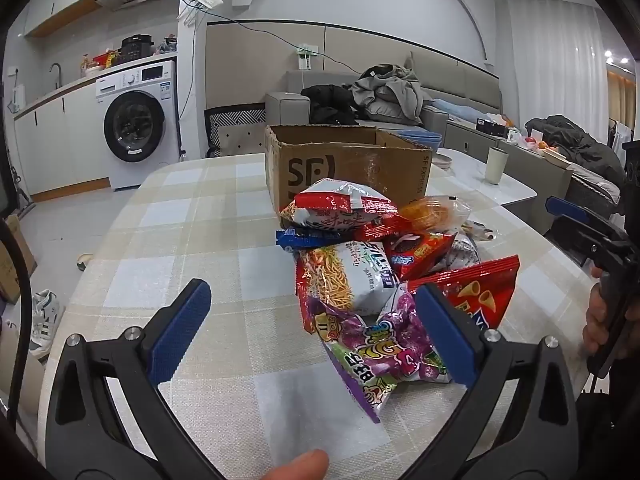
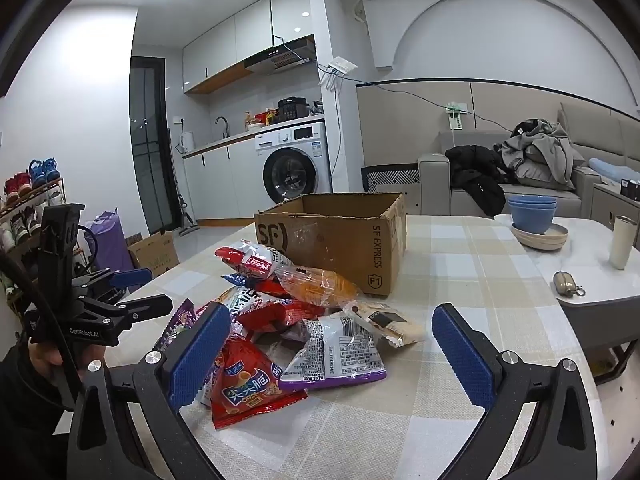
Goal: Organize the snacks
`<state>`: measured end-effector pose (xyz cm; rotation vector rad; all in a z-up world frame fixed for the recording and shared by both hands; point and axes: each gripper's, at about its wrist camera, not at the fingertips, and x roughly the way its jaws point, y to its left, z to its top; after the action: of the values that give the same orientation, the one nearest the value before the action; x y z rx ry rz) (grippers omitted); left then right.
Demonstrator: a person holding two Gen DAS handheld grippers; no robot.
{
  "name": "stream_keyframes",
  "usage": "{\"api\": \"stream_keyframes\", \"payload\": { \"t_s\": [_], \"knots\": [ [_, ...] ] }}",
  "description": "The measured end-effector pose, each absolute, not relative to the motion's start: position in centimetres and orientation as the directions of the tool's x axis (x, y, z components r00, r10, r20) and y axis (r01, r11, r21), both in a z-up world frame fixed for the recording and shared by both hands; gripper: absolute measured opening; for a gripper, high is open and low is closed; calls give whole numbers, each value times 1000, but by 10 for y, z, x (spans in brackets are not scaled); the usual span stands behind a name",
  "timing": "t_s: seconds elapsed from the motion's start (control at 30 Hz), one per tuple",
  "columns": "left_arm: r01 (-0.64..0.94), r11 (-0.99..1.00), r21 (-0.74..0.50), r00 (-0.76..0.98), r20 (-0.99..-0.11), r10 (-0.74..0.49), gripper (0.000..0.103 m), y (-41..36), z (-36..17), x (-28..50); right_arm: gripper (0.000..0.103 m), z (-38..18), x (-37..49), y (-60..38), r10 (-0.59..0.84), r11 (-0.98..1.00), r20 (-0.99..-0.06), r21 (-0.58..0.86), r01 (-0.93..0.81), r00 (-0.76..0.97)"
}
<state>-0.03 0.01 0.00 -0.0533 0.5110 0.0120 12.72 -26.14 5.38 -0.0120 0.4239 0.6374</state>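
- I can't see inside the open brown cardboard box [image 2: 340, 240]; its near wall blocks the floor in both views.
- The blue-edged snack packet [image 1: 298, 237] is mostly buried under the pile, only a strip pokes out.
- The purple grape-print candy bag [image 1: 380, 344] is partly covered by my left gripper's [image 1: 316, 332] right blue pad.
- The print on the silver-and-purple foil packet [image 2: 336, 354] is too small for me to read.
- The person's hand [image 1: 600, 320] on the other rig is cut off at the picture's edge.
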Motion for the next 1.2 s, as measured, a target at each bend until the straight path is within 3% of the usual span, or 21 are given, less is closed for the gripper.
{"api": "stream_keyframes", "payload": {
  "t_s": [1.2],
  "knots": [
    [-26,999,-42,871,-491,2,102,0,0,0,103,54,127,-261,573,807,-388,115,-579,722]
  ]
}}
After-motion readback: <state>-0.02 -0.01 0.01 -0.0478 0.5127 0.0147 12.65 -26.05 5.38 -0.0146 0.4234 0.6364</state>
